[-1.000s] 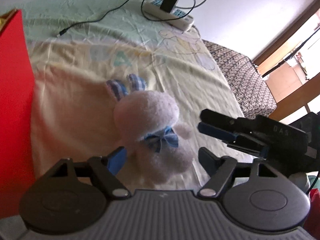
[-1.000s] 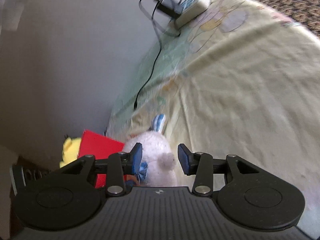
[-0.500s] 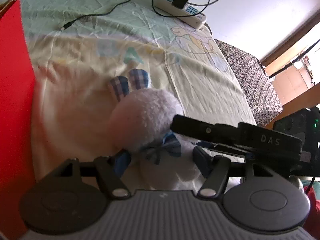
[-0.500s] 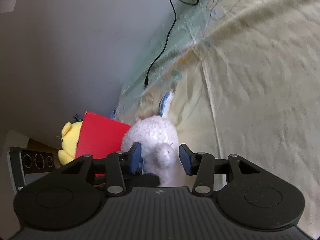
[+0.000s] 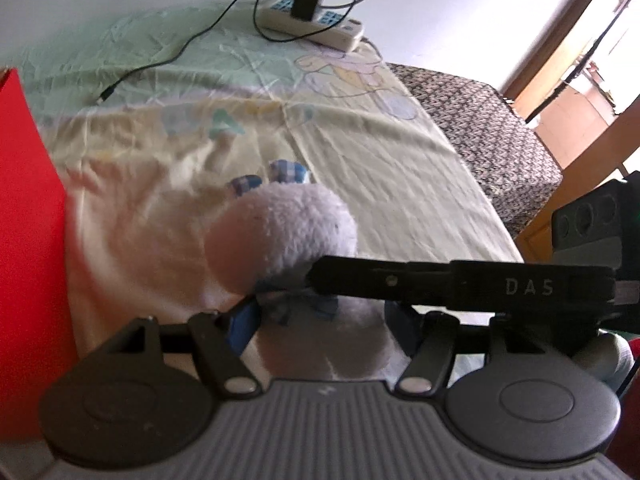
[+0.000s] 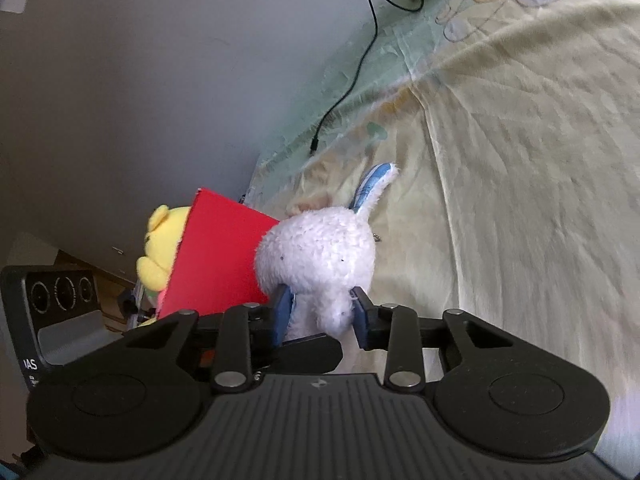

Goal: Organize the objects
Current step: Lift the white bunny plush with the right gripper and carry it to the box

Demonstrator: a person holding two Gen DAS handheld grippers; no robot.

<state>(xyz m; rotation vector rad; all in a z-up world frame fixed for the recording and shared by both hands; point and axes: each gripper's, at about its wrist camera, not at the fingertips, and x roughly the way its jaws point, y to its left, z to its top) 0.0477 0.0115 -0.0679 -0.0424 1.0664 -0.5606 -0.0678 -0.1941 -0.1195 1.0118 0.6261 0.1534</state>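
Note:
A white plush rabbit with blue checked ears and a blue bow lies on the yellow bedsheet. My left gripper has its blue pads on either side of the rabbit's body, closed against it. My right gripper comes in from the right across the left wrist view and its pads press the rabbit's neck. The rabbit's head rises above the right fingers.
A red box stands just left of the rabbit, with a yellow plush bear behind it. A white power strip with a black charger and cable lies at the bed's far end. A patterned mattress edge is at right.
My right gripper moved in from the right and closed around the rabbit's neck. My left gripper's pads narrowed onto the rabbit's body. The rabbit now sits raised between both grippers.

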